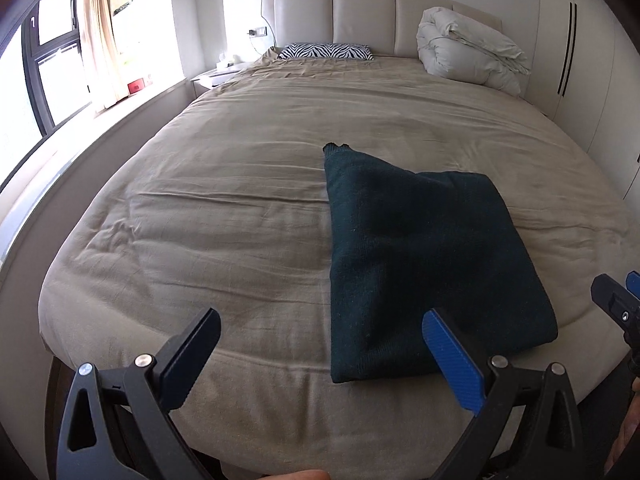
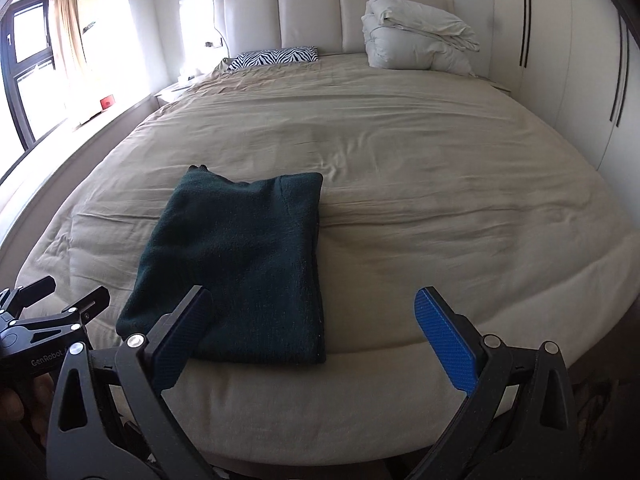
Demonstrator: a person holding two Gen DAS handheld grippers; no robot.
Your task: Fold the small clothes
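A dark green knitted garment lies folded into a rough rectangle on the beige bed cover, near the foot edge. It also shows in the right wrist view. My left gripper is open and empty, held above the foot edge just left of the garment. My right gripper is open and empty, at the garment's near right corner. Each gripper shows at the edge of the other's view: the right one and the left one.
A zebra-print pillow and a bundled white duvet lie at the headboard. A window and curtain are on the left, white wardrobes on the right. The bed cover stretches wide around the garment.
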